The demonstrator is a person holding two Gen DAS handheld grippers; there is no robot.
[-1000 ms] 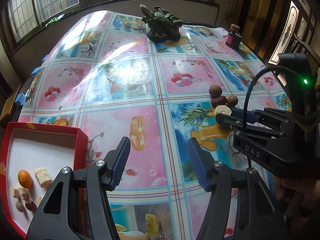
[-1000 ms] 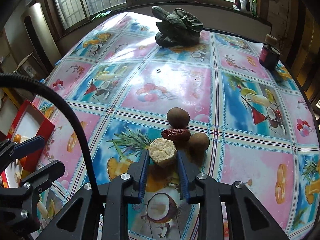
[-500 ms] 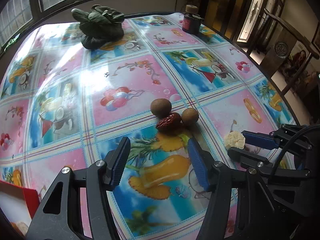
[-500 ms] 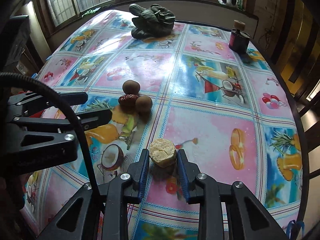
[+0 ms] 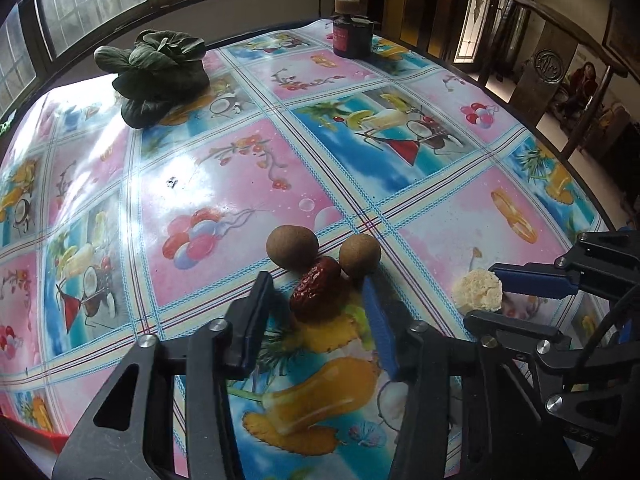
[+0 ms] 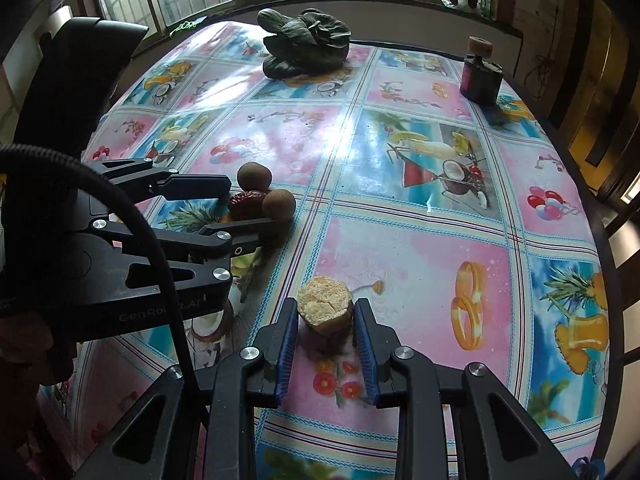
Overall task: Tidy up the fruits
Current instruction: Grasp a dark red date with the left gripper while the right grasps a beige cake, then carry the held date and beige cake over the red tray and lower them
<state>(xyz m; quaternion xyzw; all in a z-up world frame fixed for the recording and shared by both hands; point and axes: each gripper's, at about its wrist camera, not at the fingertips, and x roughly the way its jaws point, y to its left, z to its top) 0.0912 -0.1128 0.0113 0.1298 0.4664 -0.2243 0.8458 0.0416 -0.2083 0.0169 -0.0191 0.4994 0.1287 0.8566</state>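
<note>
Care is needed as the wide-spread left gripper (image 5: 316,300) is closed round the red date (image 5: 316,290); beside the date, both brown fruits (image 5: 293,247) should be left undisturbed; the pale chunk (image 6: 326,310) is held by the right gripper (image 6: 326,322).

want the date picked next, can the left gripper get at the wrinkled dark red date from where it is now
Probably yes. The left gripper is open with the wrinkled dark red date between its fingers. Two round brown fruits touch the date's far side, so closing may nudge them.

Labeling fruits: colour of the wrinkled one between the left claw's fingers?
Dark red date, clearest in left wrist view.
</note>
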